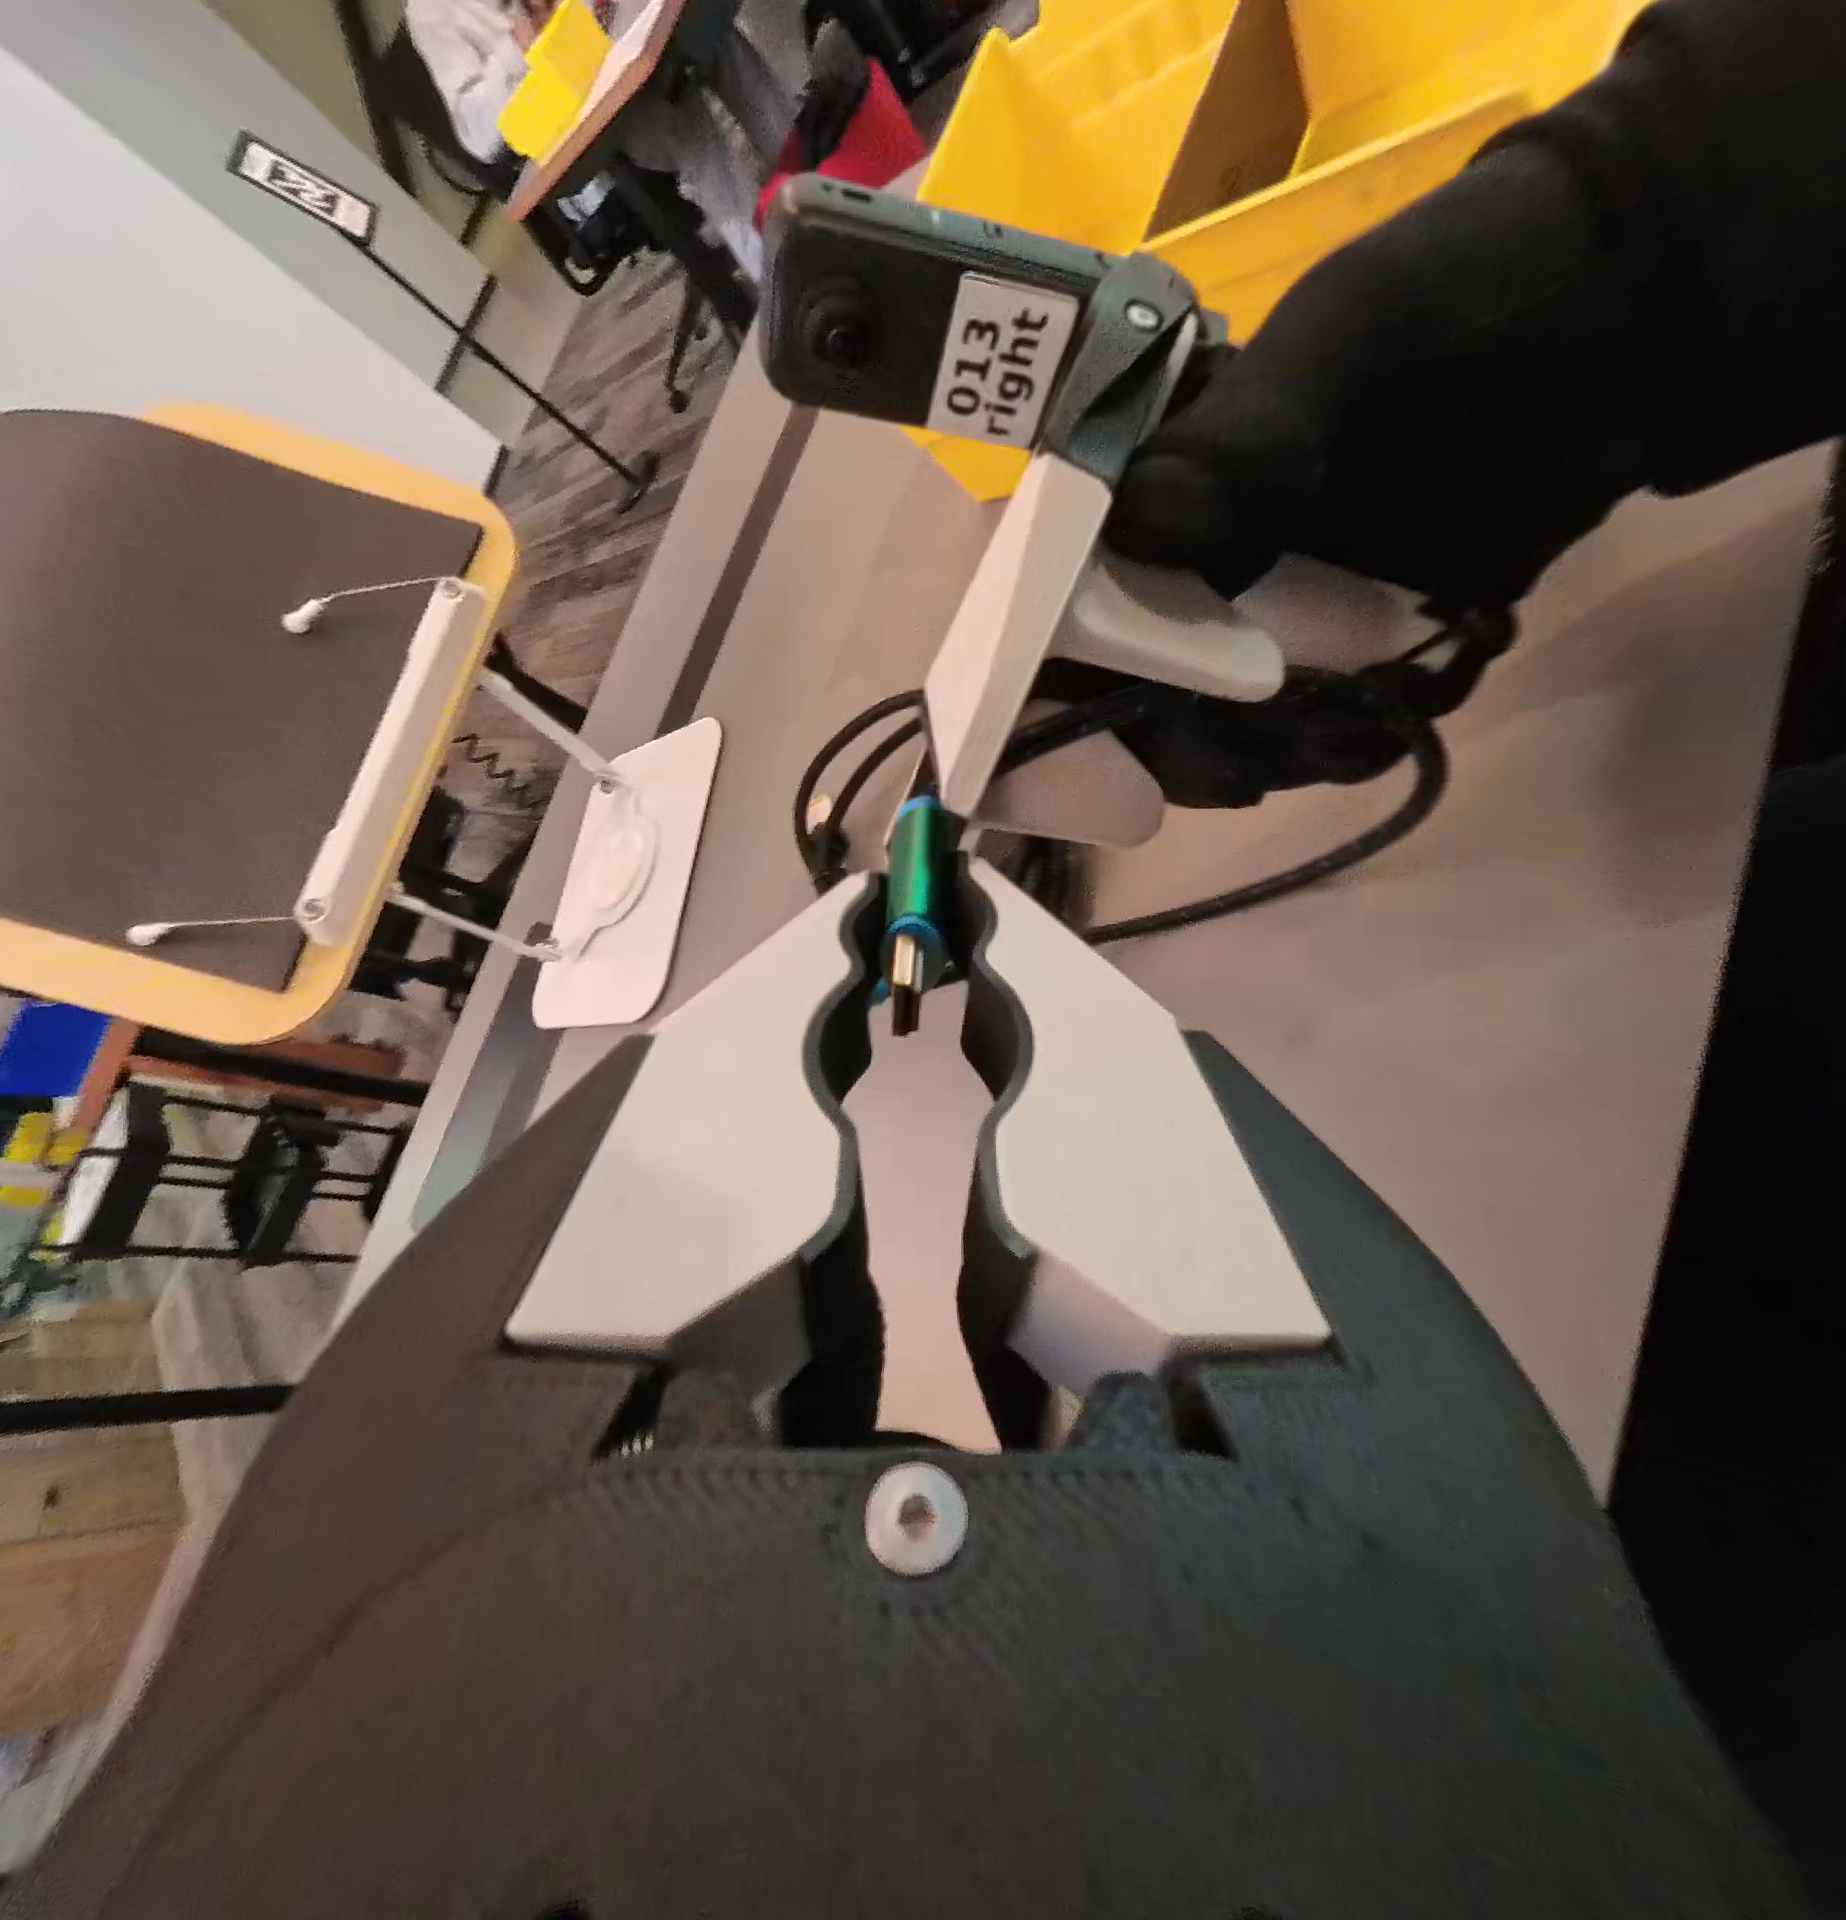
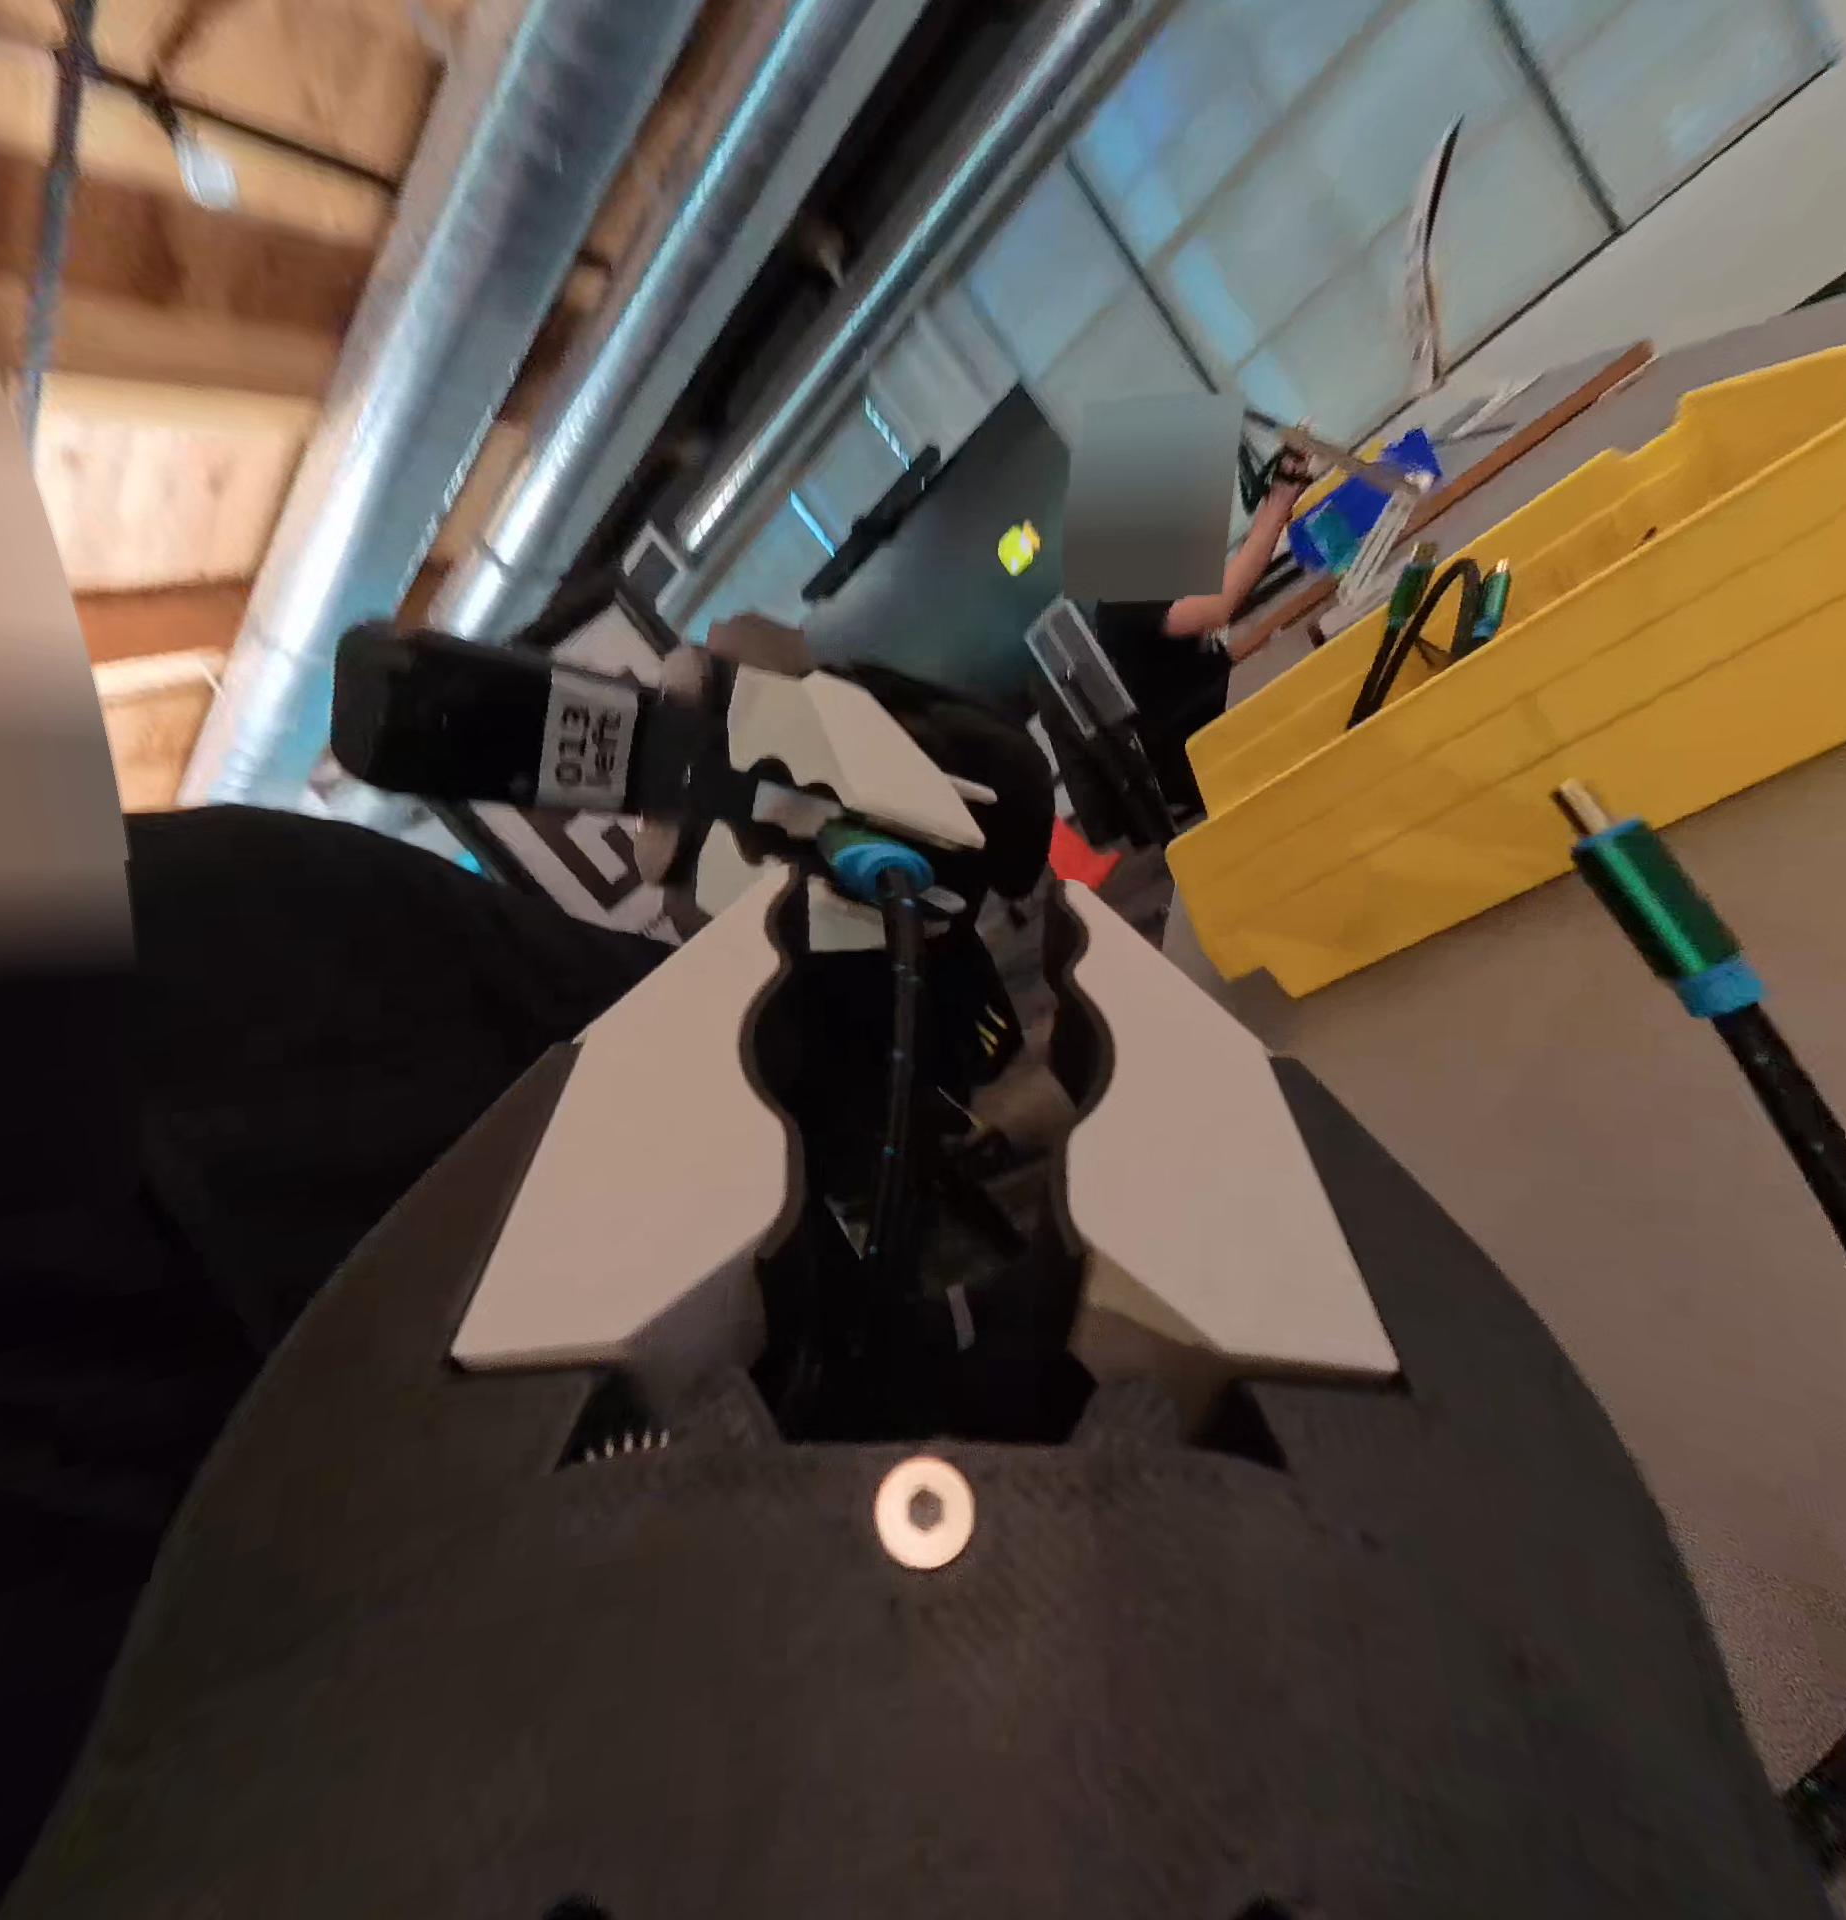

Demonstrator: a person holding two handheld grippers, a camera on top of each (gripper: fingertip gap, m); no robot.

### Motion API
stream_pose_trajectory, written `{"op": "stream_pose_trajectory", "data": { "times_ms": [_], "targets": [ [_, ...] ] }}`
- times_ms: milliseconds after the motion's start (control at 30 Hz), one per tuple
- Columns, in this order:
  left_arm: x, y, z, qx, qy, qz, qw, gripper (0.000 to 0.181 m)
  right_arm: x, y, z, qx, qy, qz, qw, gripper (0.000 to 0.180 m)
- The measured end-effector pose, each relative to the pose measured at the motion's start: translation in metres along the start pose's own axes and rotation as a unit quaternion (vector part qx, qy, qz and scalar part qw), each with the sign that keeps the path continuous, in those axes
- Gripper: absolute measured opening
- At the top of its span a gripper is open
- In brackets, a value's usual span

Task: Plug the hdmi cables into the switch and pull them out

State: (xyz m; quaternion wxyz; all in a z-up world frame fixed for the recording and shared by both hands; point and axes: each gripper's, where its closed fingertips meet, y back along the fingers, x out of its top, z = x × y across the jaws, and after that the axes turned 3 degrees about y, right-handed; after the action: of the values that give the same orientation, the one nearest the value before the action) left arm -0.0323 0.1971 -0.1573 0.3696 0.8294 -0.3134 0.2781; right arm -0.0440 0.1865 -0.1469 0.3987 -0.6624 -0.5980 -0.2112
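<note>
My left gripper (image 1: pixel 921 902) is shut on a green HDMI plug (image 1: pixel 917 868) with a blue collar. The plug's metal tip points back toward the camera, above the grey table (image 1: pixel 1418 1091). My right gripper (image 1: pixel 950 816), held by a black-gloved hand, points down at the plug's cable end. In the right wrist view my right gripper (image 2: pixel 924 914) is open, its fingers on either side of the black cable (image 2: pixel 903 997) that hangs from the plug (image 2: pixel 867 857) held in the left gripper (image 2: pixel 898 831). A second green plug (image 2: pixel 1657 914) on a braided cable lies on the table at the right. No switch shows.
A yellow bin (image 2: pixel 1521 748) at the back right holds more green-ended cables (image 2: pixel 1438 613); it also shows in the left wrist view (image 1: pixel 1106 125). Black cable loops (image 1: pixel 1314 862) lie on the table. A white stand base (image 1: pixel 628 873) with a dark board (image 1: pixel 171 707) stands at the table's left edge.
</note>
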Motion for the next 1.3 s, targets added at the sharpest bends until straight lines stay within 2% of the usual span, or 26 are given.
{"op": "stream_pose_trajectory", "data": {
  "times_ms": [33, 200, 367, 667, 967, 1300],
  "targets": [
    [-0.001, -0.001, 0.001, 0.009, -0.012, -0.005, 1.0, 0.009, -0.003, -0.002, -0.004, 0.015, -0.007, 0.001, 1.0, 0.042],
    [0.001, -0.003, -0.002, 0.034, -0.031, -0.003, 0.999, 0.009, -0.008, -0.011, -0.008, 0.005, 0.014, -0.032, 0.999, 0.041],
    [0.006, -0.001, 0.001, 0.024, -0.046, 0.015, 0.999, 0.008, -0.002, -0.007, -0.011, 0.034, 0.007, -0.017, 0.999, 0.022],
    [0.017, -0.002, 0.008, 0.026, -0.091, 0.031, 0.995, 0.009, -0.002, -0.002, -0.022, 0.082, -0.02, -0.005, 0.996, 0.021],
    [0.015, -0.004, 0.01, 0.045, -0.13, 0.018, 0.99, 0.009, -0.003, 0.0, -0.02, 0.087, -0.045, -0.006, 0.995, 0.022],
    [0.016, -0.006, 0.01, 0.029, -0.113, 0.042, 0.992, 0.01, -0.004, 0.0, -0.018, 0.079, -0.02, -0.012, 0.997, 0.018]
  ]
}}
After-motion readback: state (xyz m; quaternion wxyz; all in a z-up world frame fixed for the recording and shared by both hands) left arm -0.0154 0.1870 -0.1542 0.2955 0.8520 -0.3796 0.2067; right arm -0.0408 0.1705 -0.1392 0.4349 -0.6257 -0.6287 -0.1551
